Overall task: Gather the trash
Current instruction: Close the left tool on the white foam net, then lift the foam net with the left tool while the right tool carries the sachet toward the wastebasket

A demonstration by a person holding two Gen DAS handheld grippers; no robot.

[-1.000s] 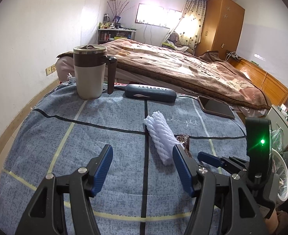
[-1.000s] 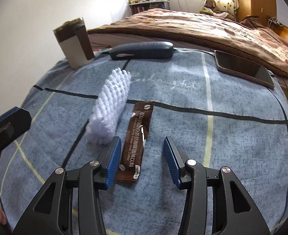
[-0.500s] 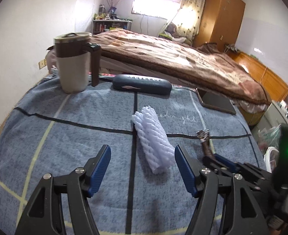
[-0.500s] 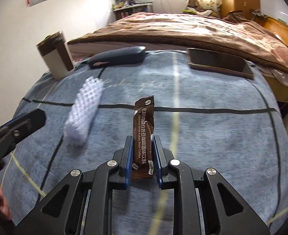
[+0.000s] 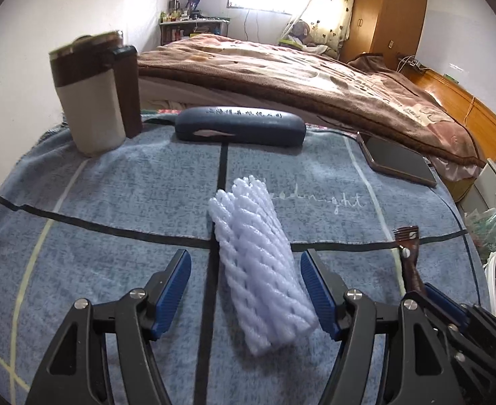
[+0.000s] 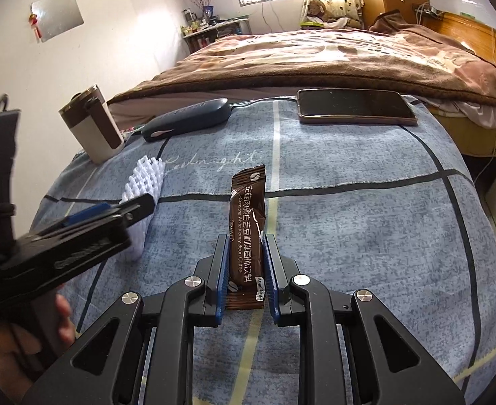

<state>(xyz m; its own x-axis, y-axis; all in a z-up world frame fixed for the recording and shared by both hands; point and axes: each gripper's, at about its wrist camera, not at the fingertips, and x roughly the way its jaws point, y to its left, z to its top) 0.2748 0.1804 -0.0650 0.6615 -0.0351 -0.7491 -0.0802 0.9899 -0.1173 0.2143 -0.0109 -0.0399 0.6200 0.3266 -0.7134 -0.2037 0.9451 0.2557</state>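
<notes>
While the right gripper [image 6: 246, 270] pinches a glossy brown sachet [image 6: 247, 233], the left gripper [image 5: 246, 290] gapes around ribbed white foam netting [image 5: 258, 266].

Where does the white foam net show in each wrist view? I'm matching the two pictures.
Left wrist view: white foam net lies bottom centre, between the open left gripper's fingers.
Right wrist view: it lies at left, partly hidden behind the left gripper.
Shared landmark: the dark glasses case beyond the net.

The left gripper [image 5: 244, 290] stands with its jaws apart around a white foam net [image 5: 261, 270] lying on a blue cloth [image 5: 113, 202], with a mug [image 5: 92, 91], a dark case [image 5: 241, 128] and a phone [image 5: 399, 162] beyond.
</notes>
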